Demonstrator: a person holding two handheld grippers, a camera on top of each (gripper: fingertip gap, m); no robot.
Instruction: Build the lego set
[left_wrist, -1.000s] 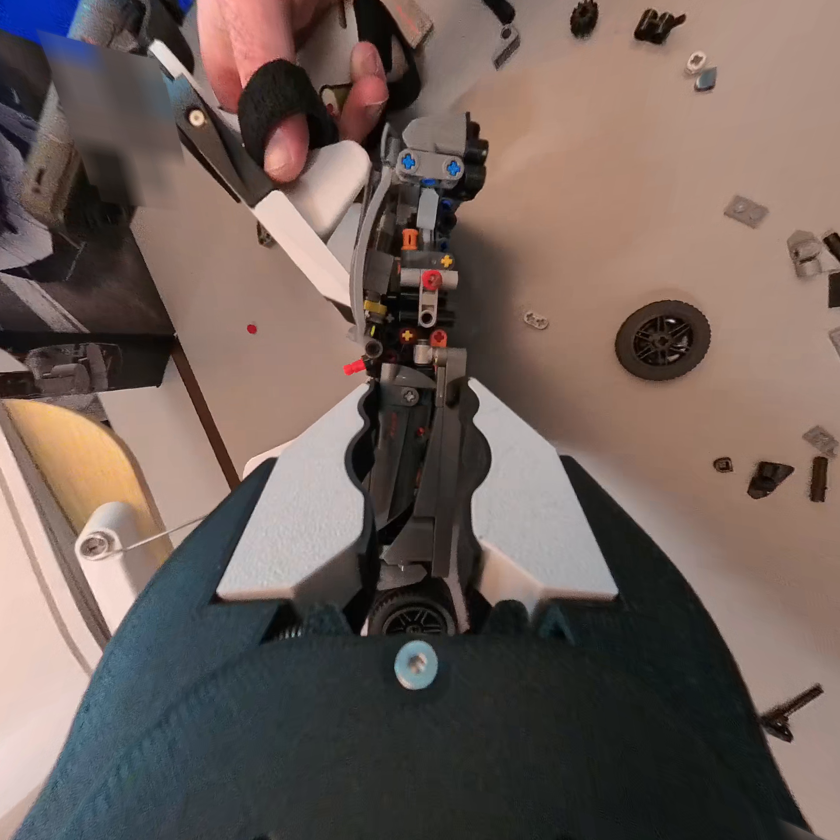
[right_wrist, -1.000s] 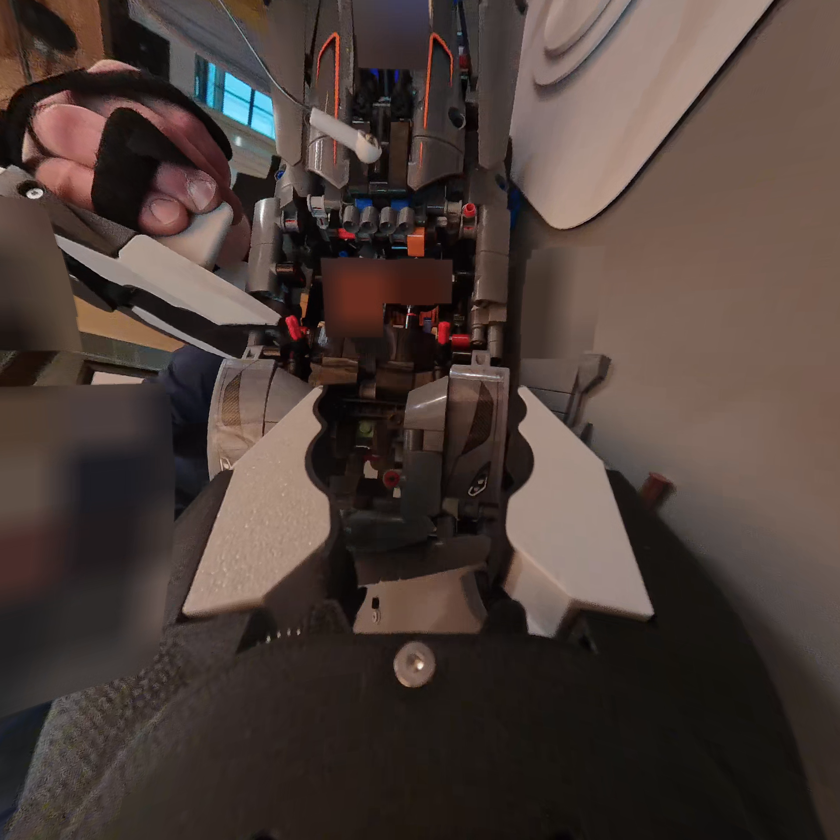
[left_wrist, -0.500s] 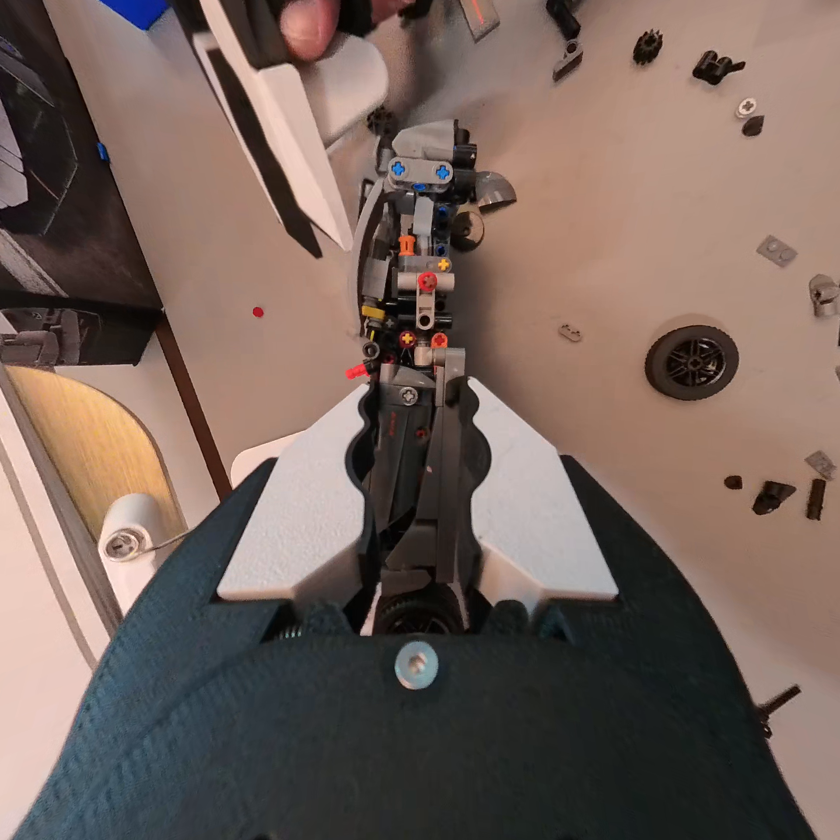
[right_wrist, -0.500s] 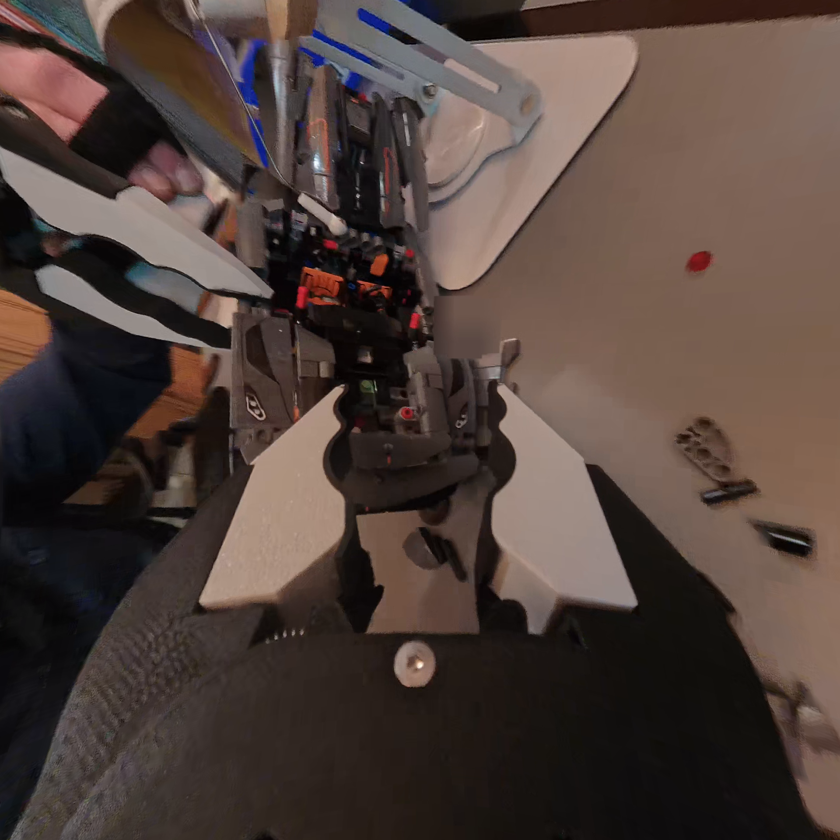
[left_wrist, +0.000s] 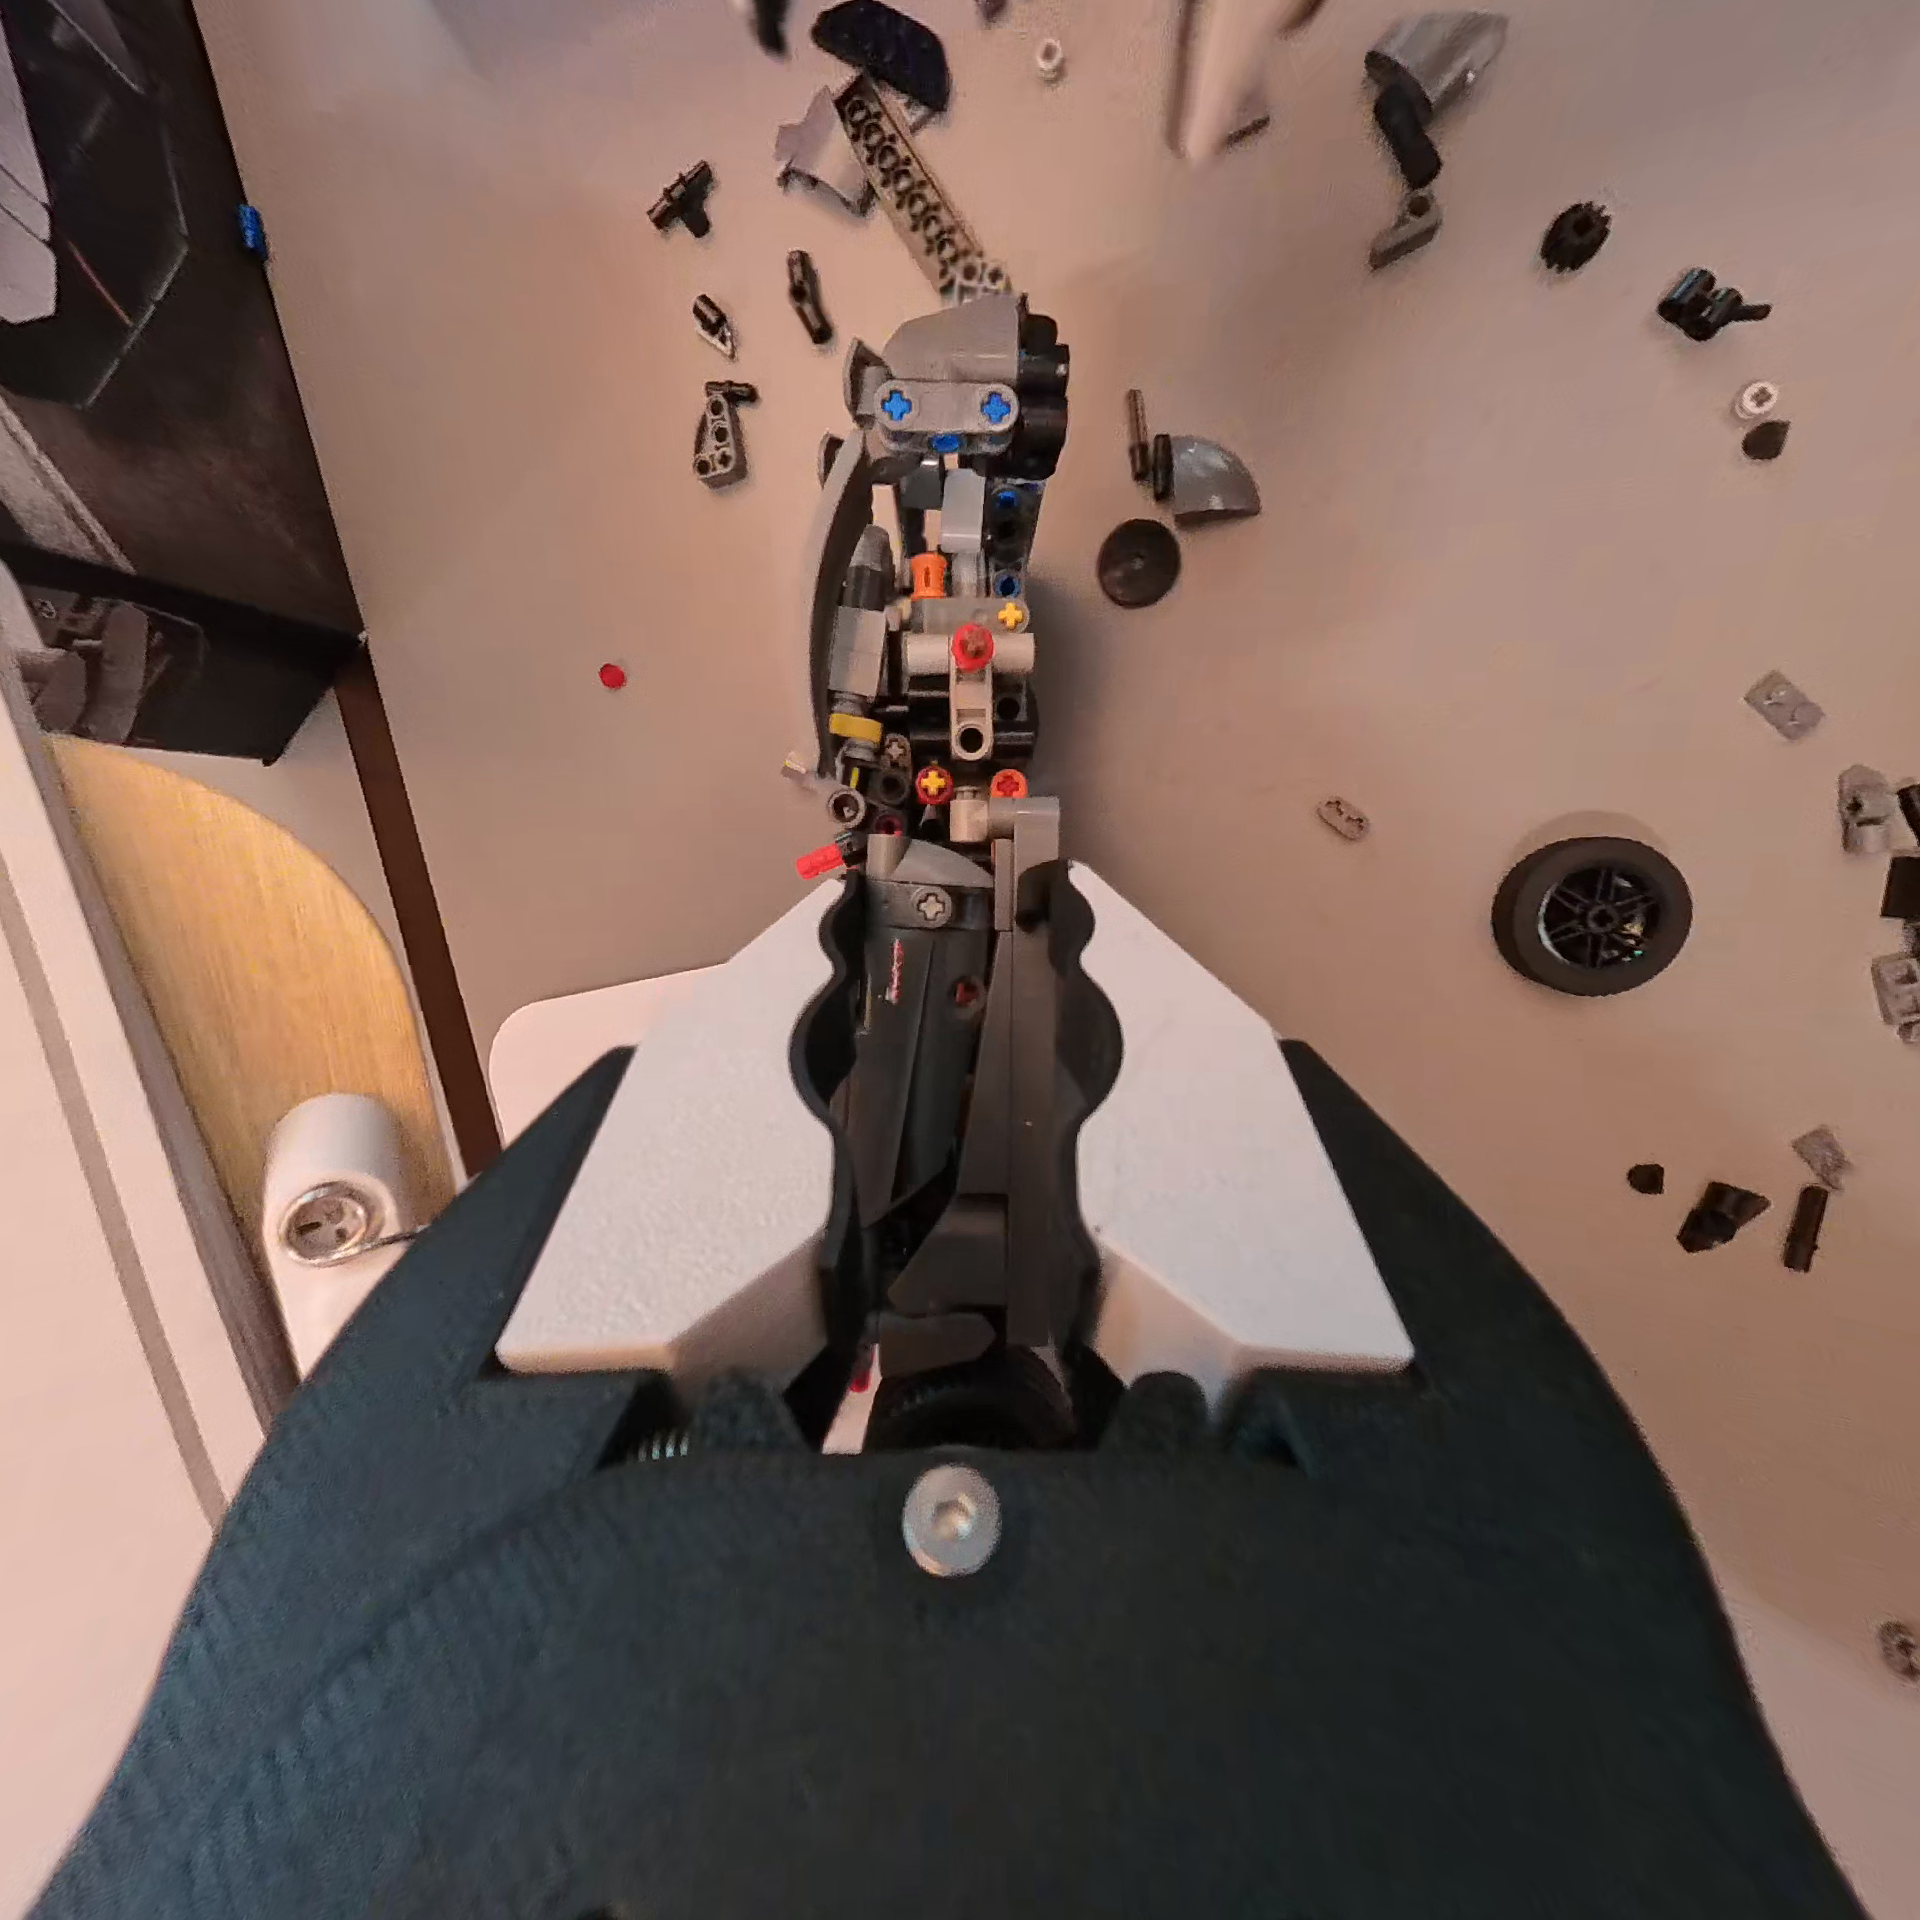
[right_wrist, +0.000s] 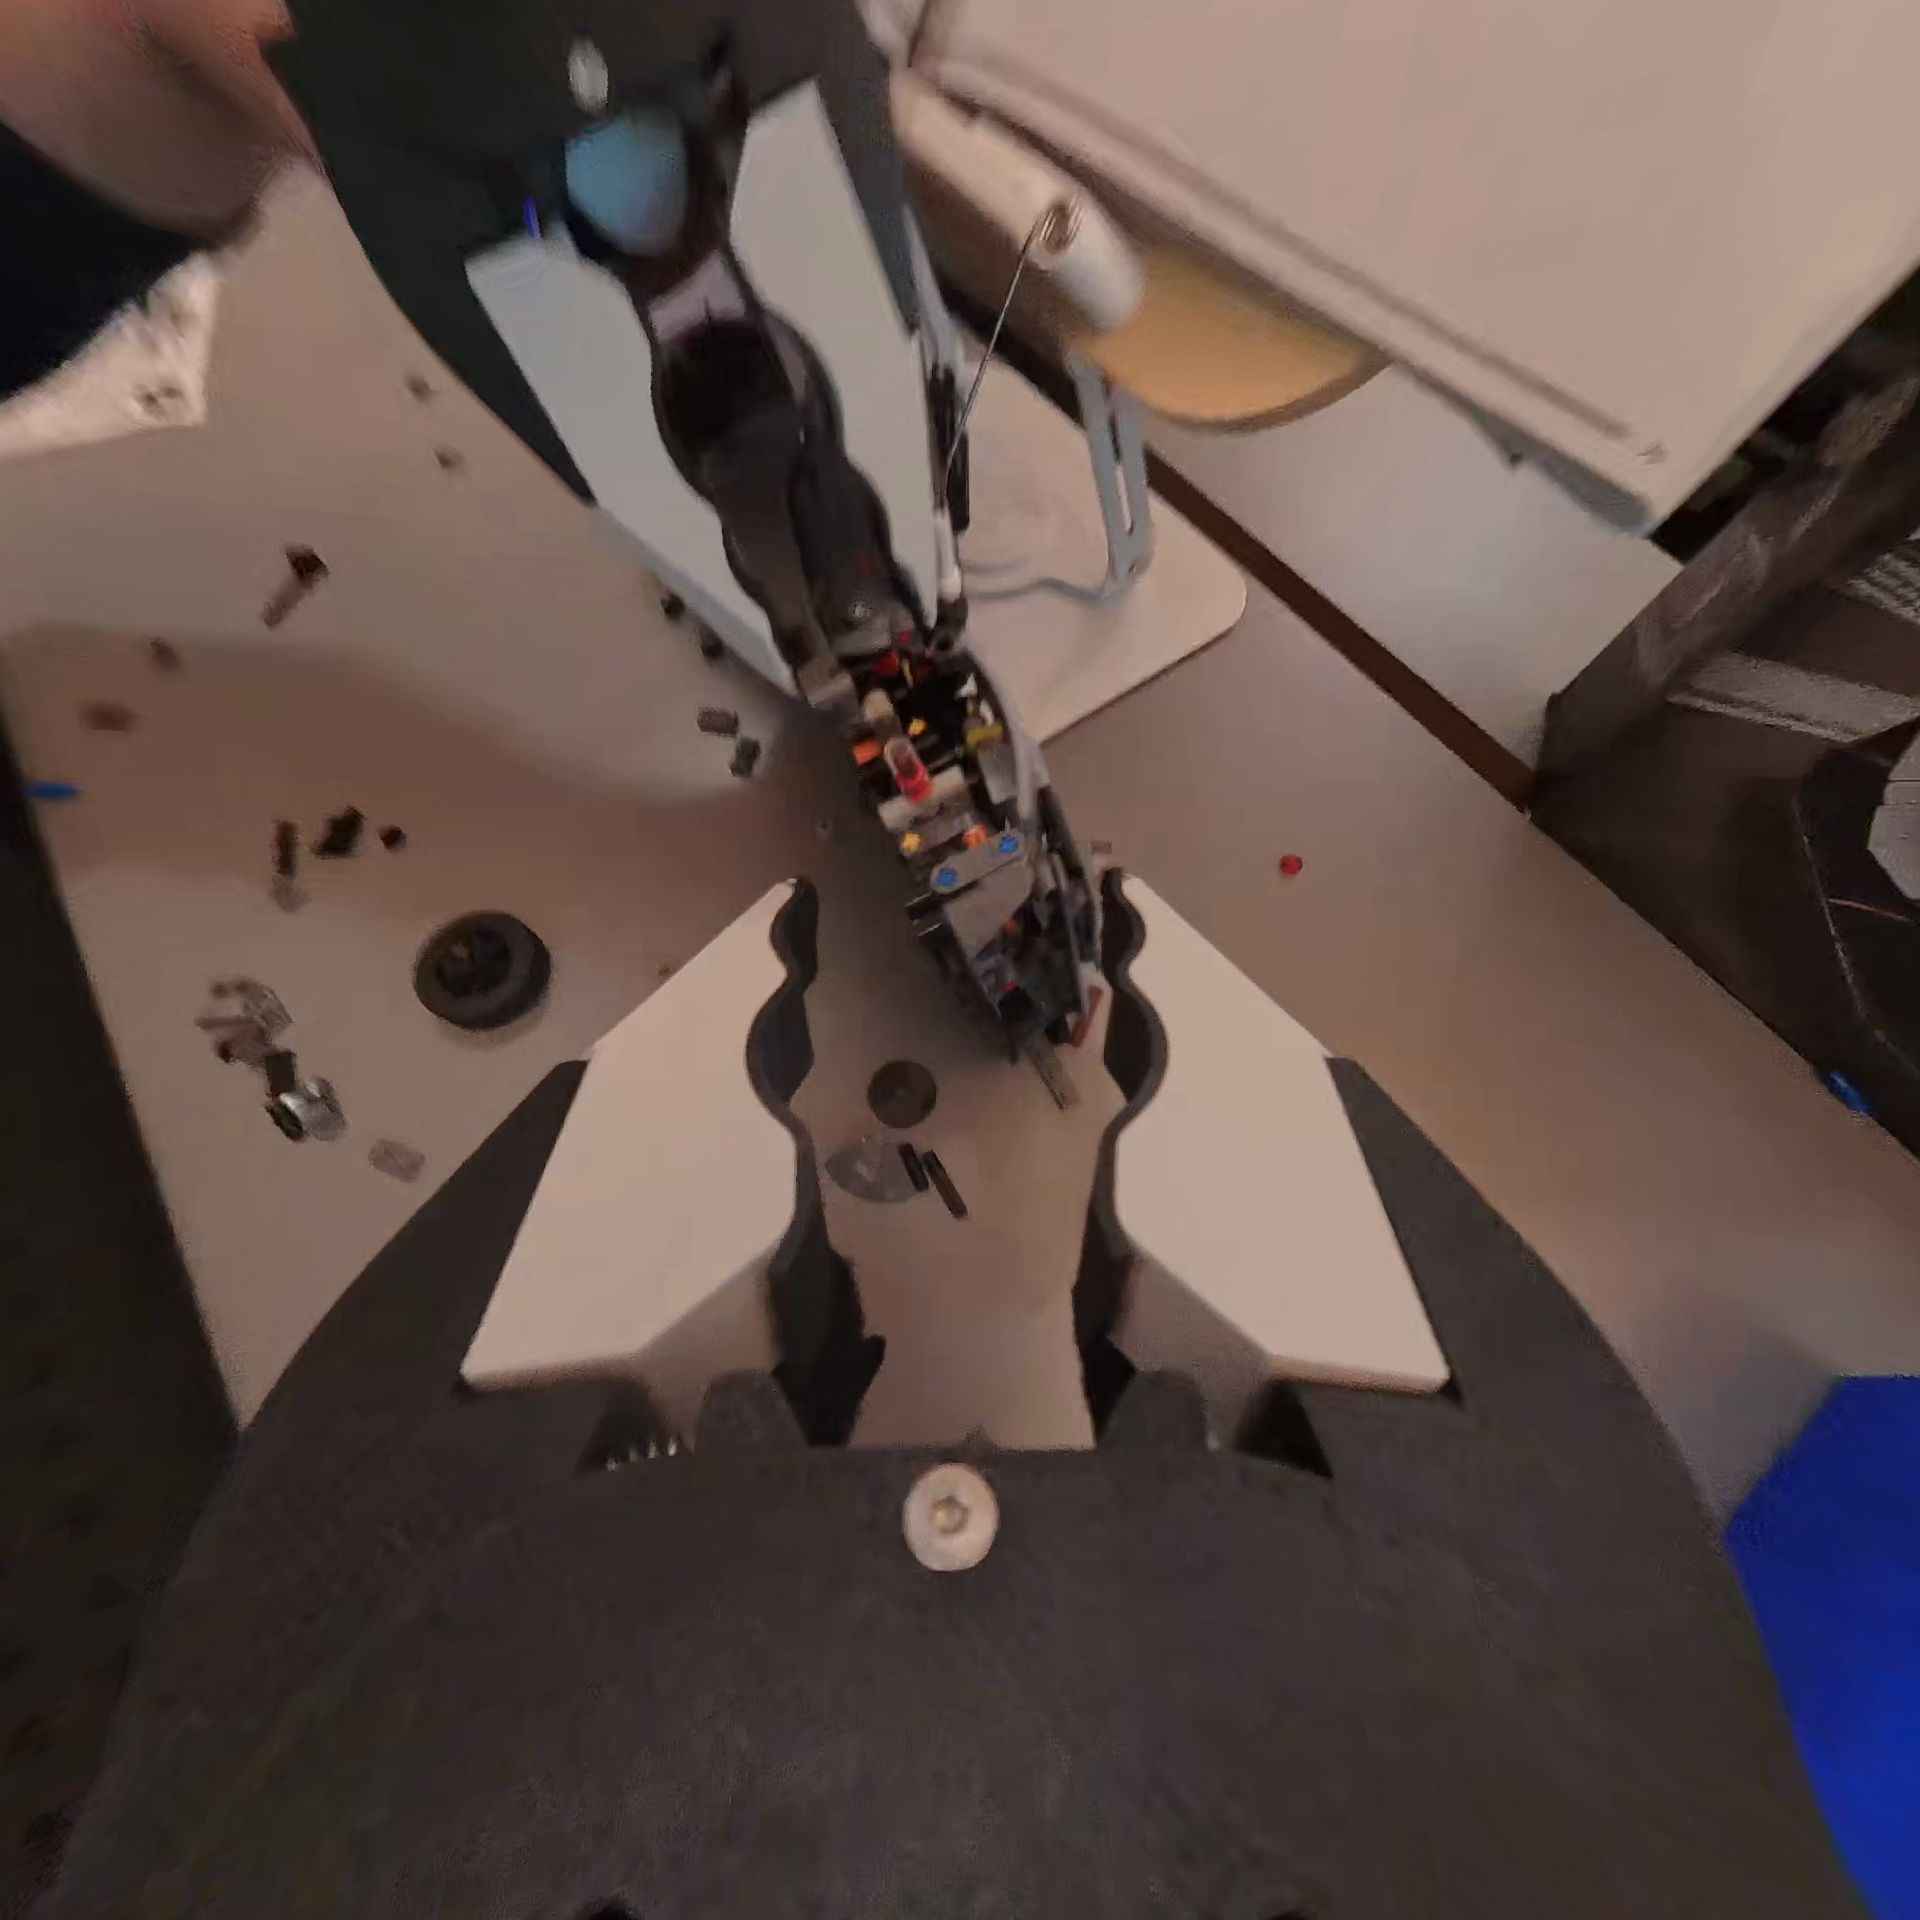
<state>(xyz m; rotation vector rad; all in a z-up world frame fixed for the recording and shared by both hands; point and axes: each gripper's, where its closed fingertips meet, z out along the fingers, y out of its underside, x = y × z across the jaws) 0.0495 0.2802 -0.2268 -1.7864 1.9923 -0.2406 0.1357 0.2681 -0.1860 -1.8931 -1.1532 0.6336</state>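
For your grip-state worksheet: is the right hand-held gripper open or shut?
Open. The right hand-held gripper has its fingers spread, bare table between them, nothing held.

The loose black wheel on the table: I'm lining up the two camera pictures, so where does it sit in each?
Left wrist view: the loose black wheel lies on the table at right, well clear of the lego model held in the left tool.
Right wrist view: the wheel lies at left, blurred, beside the open right tool.
Shared landmark: the small red dot on the table.
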